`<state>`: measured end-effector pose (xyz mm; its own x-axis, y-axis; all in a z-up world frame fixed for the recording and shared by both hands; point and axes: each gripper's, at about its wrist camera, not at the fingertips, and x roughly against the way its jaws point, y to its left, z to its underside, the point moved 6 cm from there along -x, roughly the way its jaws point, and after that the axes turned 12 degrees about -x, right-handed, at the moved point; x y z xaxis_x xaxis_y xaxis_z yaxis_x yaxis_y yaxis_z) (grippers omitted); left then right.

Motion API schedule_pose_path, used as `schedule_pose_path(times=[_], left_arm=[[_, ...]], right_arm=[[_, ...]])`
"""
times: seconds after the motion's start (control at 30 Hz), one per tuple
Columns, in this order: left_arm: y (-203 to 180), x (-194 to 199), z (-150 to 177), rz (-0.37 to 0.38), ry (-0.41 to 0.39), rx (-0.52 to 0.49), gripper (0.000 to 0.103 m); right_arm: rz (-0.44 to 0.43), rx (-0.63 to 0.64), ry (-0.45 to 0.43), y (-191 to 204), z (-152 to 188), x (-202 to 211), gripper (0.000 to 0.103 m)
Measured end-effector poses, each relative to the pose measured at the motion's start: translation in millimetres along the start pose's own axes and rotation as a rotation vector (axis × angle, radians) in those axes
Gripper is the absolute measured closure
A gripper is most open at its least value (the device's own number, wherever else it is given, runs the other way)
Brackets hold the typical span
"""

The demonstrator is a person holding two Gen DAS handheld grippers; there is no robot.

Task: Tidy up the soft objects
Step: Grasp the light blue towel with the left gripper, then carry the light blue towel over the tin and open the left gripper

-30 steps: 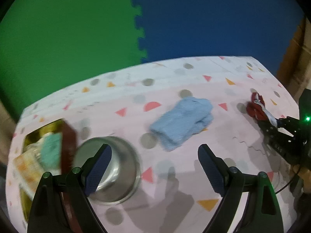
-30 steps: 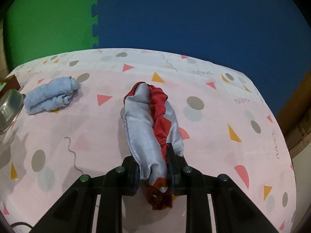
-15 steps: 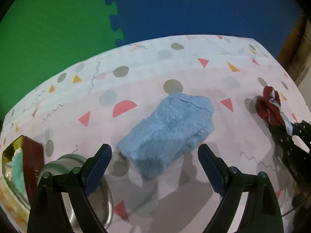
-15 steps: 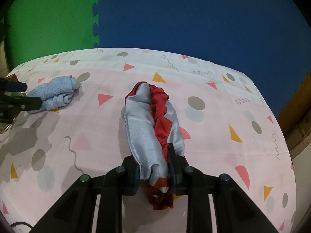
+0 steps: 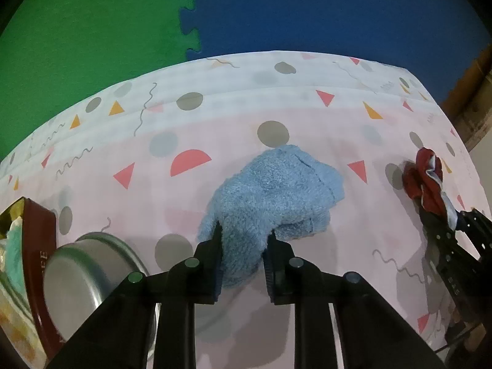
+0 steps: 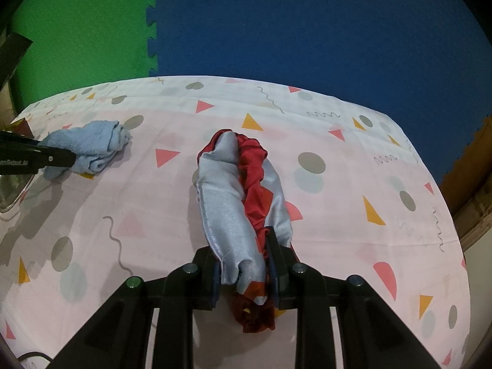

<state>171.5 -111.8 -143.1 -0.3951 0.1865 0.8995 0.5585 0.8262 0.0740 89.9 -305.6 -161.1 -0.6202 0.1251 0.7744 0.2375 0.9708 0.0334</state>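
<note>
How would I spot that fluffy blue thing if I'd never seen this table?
Find the pink tablecloth with dots and triangles. Near its middle, right of the steel bowl, the left gripper is closing on the blue towel. It is fuzzy and light blue; the other cloth is shiny red and silver.

Green foam mat (image 5: 77, 24) joined to blue foam mat (image 5: 323, 9), pink patterned tablecloth (image 5: 215, 117), dim light

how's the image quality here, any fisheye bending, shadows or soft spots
Left wrist view: strong fisheye, the tablecloth edge bows into an arc, corners black; steel bowl and box at the left rim look smeared; soft shadows under the left tool closing on the blue towel. Right wrist view: same bending, sharper centre, red and silver cloth crisp, no glare.
</note>
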Motion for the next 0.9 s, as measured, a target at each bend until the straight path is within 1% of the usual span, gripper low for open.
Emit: schedule_pose_path(times=[0.4,0.53,0.73,0.9], left_arm=[[-11.0,29.8,8.6,0.004,-0.031,0.014,0.086],[-12.6,41.1,13.5,0.009,-0.041,0.034,0.086],[-11.5,66.5,22.3,-0.056,-0.064,0.050,0.086],[-6.4,90.1,31.2,-0.064,-0.076,0.086,0.085]], right_arm=[[-0.001,-0.001,0.000,0.1,-0.1,0.2,0.078],[0.000,0.000,0.000,0.4,-0.2,0.2,0.078],[0.001,0.000,0.000,0.6,0.0,0.1,0.078],[-0.003,-0.003,0.001,0.3,0.0,-0.1,0.078]])
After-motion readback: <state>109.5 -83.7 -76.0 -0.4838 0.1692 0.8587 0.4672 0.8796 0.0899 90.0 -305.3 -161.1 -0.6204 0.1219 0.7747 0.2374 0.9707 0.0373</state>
